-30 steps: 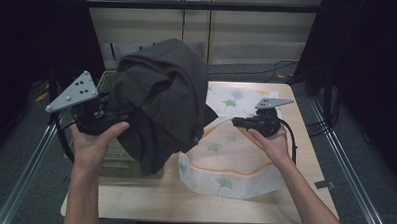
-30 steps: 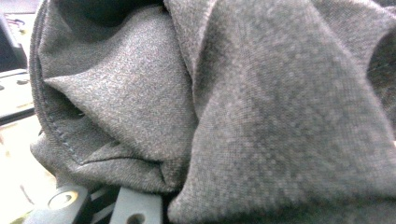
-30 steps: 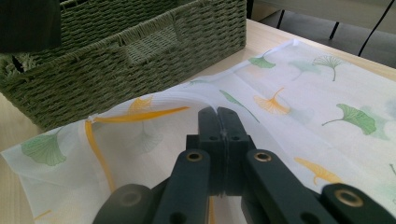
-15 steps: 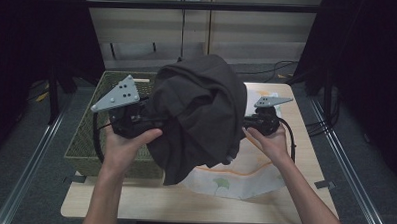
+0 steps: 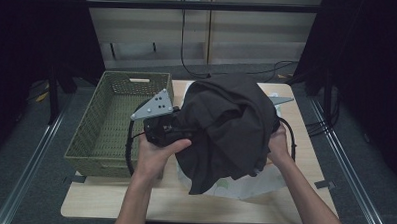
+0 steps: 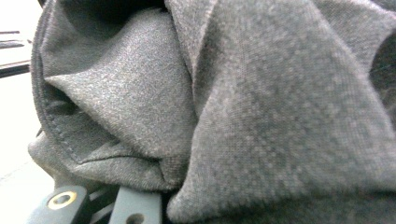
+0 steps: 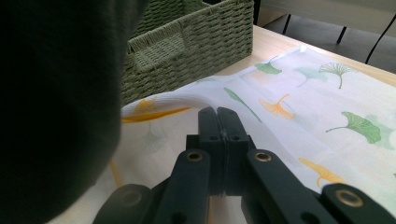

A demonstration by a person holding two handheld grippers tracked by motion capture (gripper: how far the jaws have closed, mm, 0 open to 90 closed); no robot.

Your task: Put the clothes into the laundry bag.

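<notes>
A dark grey garment (image 5: 226,128) hangs bunched above the table's middle, and its knit folds (image 6: 257,116) press close in the left gripper view. My left gripper (image 5: 172,127) is shut on its left side, the jaw tips buried in the fabric. Under the garment lies a white cloth (image 5: 244,186) printed with green and orange leaves (image 7: 303,102). My right gripper (image 7: 217,114) hovers just over that cloth with its jaws pressed together and nothing between them. In the high view the garment covers most of it, leaving its grey plate (image 5: 282,100) visible.
A green woven basket (image 5: 85,138) stands on the left part of the wooden table (image 5: 133,200), and its corner (image 7: 187,42) is close beyond the white cloth. Cables run along the floor behind the table.
My left gripper has carried the dark garment rightward from over the basket to above the white cloth. The right gripper has stayed where it was and is now largely covered by the garment.
</notes>
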